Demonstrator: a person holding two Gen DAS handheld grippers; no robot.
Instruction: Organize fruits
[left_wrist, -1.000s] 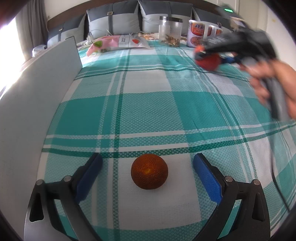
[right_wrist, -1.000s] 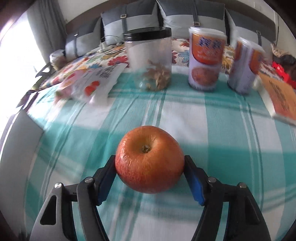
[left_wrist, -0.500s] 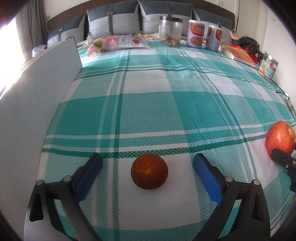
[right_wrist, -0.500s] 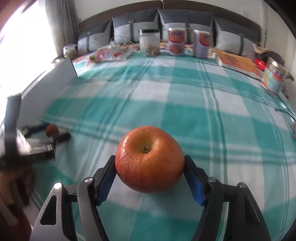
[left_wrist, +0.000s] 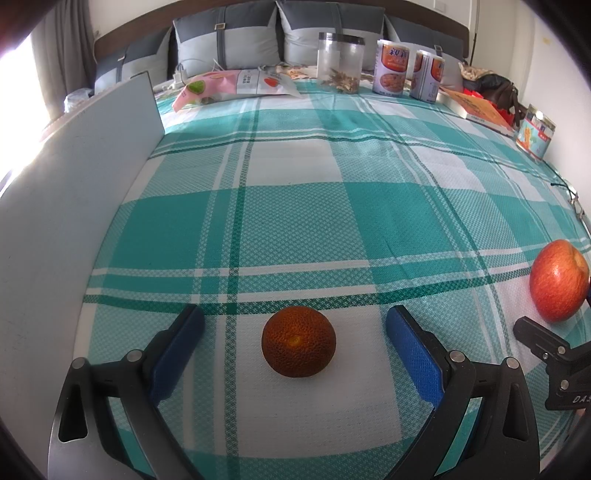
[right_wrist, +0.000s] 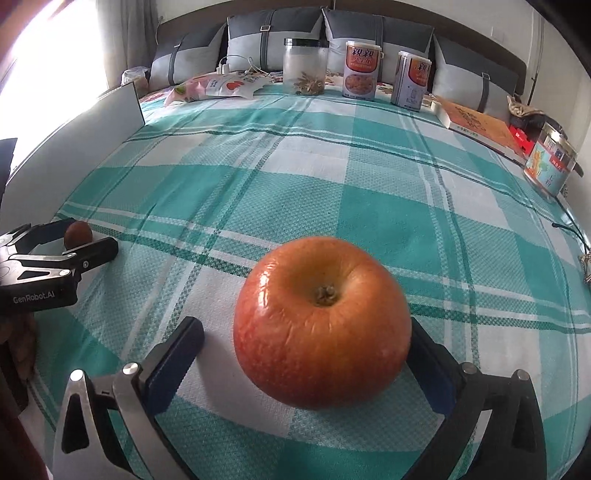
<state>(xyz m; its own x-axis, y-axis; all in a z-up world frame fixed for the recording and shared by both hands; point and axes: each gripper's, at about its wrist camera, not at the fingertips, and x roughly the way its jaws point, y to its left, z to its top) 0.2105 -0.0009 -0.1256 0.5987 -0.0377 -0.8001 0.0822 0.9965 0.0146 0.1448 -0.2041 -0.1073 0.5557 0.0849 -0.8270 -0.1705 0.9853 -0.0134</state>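
A small dark orange (left_wrist: 298, 341) lies on the teal plaid cloth (left_wrist: 295, 206) between the wide-open fingers of my left gripper (left_wrist: 295, 332), touching neither pad. A red apple (right_wrist: 322, 323) rests on the cloth in front of my right gripper (right_wrist: 306, 339), which is open; a gap shows beside the left pad, and the apple hides the right pad's tip. The apple also shows at the far right of the left wrist view (left_wrist: 558, 280). The left gripper and orange show at the left of the right wrist view (right_wrist: 77, 236).
A grey upright board (left_wrist: 74, 177) lines the left side. At the back stand a clear jar (left_wrist: 340, 62), two printed cans (left_wrist: 393, 68), snack bags (left_wrist: 236, 83) and pillows. A book (left_wrist: 476, 107) and a tin (left_wrist: 535, 133) lie at the right edge.
The right gripper has carried the apple from the far end of the cloth to the near right, set it down and opened. The left gripper and orange have not moved.
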